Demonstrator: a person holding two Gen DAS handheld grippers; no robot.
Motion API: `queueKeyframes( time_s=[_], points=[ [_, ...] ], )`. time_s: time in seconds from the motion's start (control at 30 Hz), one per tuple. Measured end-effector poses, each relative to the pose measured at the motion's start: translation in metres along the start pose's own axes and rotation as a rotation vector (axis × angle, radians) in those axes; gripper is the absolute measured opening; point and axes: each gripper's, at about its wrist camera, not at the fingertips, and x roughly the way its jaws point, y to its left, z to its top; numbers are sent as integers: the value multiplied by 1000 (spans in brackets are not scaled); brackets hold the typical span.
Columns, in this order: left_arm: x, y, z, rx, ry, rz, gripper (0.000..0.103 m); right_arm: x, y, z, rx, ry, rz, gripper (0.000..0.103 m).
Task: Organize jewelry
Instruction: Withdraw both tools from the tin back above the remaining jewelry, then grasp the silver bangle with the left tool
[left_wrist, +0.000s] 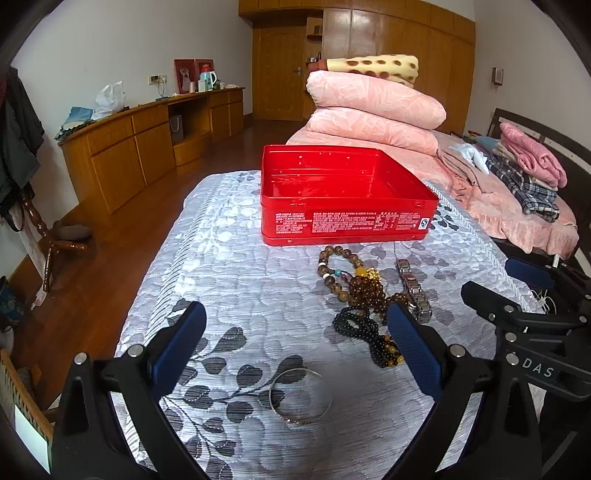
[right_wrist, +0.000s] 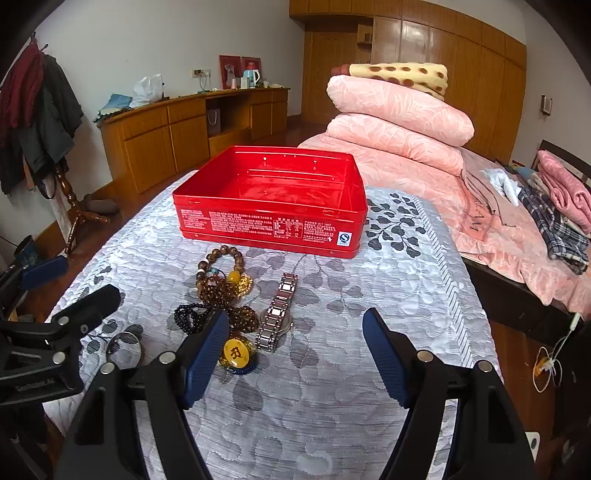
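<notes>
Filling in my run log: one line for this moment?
stage: start | left gripper: open | right gripper: open | red tin: empty | jewelry: on cloth

White plaster walls (left_wrist: 110, 44); reddish-brown wood floor (left_wrist: 92, 288). Long low honey-wood sideboard (left_wrist: 147, 144) along left wall. Tall brown wooden wardrobe (right_wrist: 443, 66) at far end. Bed with pink bedding (right_wrist: 424, 162) far right. Dark wooden coat stand (right_wrist: 70, 199) left.

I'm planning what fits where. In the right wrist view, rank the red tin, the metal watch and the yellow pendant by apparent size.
1. red tin, largest by far.
2. metal watch.
3. yellow pendant, smallest, though it lies nearest the camera and is partly hidden by a gripper finger.
</notes>
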Motion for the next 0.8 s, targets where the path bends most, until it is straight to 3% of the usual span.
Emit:
queueKeyframes(
  time_s=[0.3, 0.7, 0.77, 0.8],
  points=[
    [-3, 7, -12, 8, 18, 21, 95, -2, 2, -7, -10, 8, 1, 74],
    [10, 23, -56, 20, 127, 32, 94, 21, 6, -30, -22, 79, 51, 73],
    [18, 21, -57, 27, 139, 35, 86, 23, 6, -31, -23, 82, 55, 73],
    [21, 20, -58, 29, 151, 33, 77, 24, 5, -32, -23, 85, 57, 73]
  ],
)
